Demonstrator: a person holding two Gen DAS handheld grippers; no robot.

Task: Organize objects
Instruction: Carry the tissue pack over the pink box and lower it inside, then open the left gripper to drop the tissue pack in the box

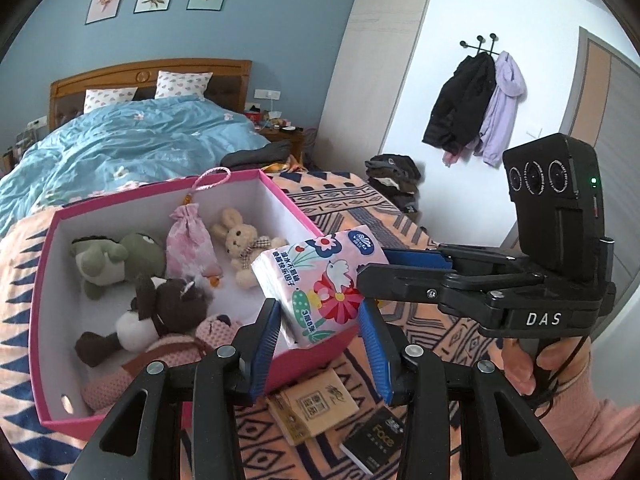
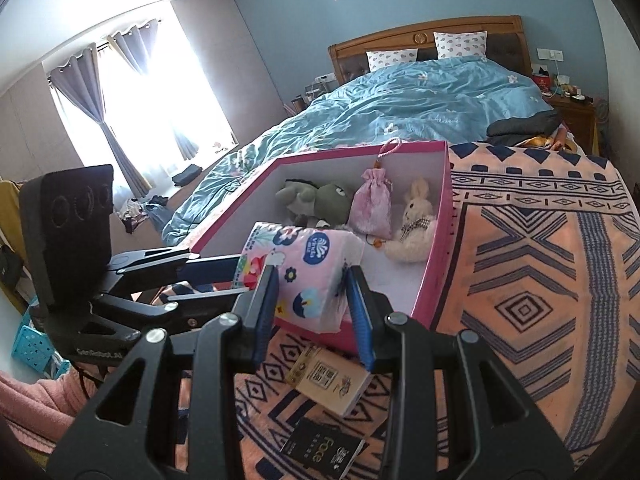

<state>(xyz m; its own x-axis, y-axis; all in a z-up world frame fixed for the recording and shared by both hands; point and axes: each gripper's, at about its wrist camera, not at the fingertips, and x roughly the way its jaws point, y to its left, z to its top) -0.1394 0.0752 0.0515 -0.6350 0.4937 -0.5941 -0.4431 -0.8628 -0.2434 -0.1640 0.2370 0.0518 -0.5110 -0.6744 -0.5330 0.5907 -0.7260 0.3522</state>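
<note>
A pink floral tissue pack [image 1: 320,280] hangs over the near right corner of the pink box [image 1: 48,248]. My right gripper [image 2: 312,300] is shut on the tissue pack [image 2: 308,276]; it also shows in the left wrist view [image 1: 372,268], clamping the pack from the right. My left gripper [image 1: 320,344] is open, its blue pads on either side of the pack's lower end without clamping it. The box [image 2: 440,216] holds a green plush [image 1: 112,260], a brown plush [image 1: 160,312], a pink bear, a pink pouch [image 1: 188,240] and a beige bunny [image 1: 240,244].
A tan tissue pack [image 1: 316,404] and a black "Face" pack [image 1: 376,440] lie on the patterned orange blanket [image 2: 540,260] in front of the box. A blue duvet [image 2: 420,100] covers the bed behind. Coats hang on the wall at right.
</note>
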